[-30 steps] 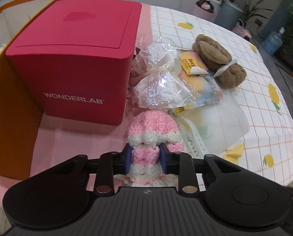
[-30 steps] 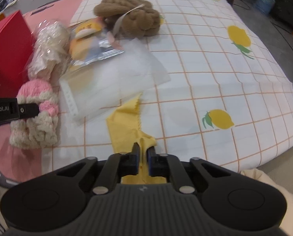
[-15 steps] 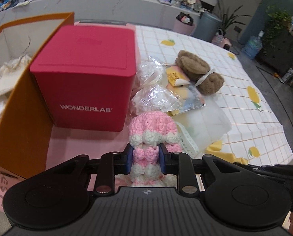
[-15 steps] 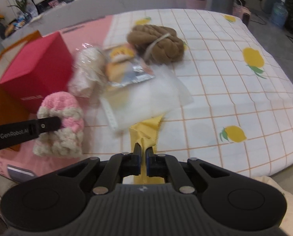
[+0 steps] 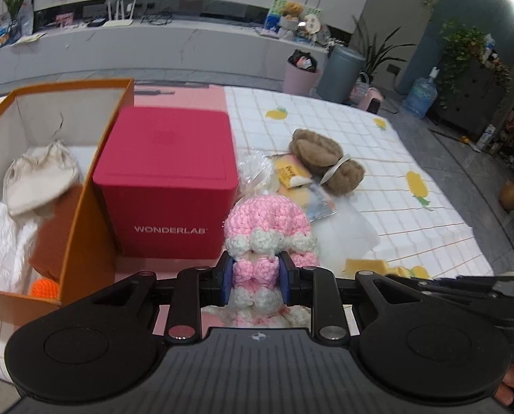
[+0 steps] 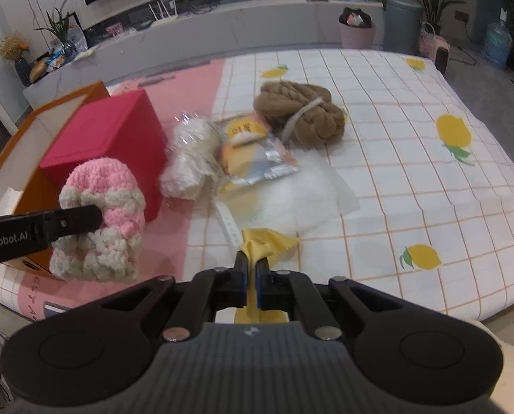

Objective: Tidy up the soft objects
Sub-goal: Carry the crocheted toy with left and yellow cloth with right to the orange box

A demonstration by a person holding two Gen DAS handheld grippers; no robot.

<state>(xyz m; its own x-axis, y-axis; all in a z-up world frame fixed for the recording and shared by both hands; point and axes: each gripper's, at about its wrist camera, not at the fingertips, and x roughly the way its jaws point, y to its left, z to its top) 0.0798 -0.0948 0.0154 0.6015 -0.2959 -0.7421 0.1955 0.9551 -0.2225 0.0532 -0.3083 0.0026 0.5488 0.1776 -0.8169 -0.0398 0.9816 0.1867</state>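
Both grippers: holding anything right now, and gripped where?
Left gripper is shut on the pink-and-cream knit hat, pinched across its lower band. Right gripper is shut on the yellow cloth, pinched at a bunched fold near its edge.

Both grippers were matte black, each with a ribbed grey-black housing, two round recessed discs and silver screws on the arms. The left gripper (image 5: 255, 277) had blue-padded fingers (image 5: 226, 276); its side read "enRobot.AI" in white. The right gripper (image 6: 251, 277) matched.
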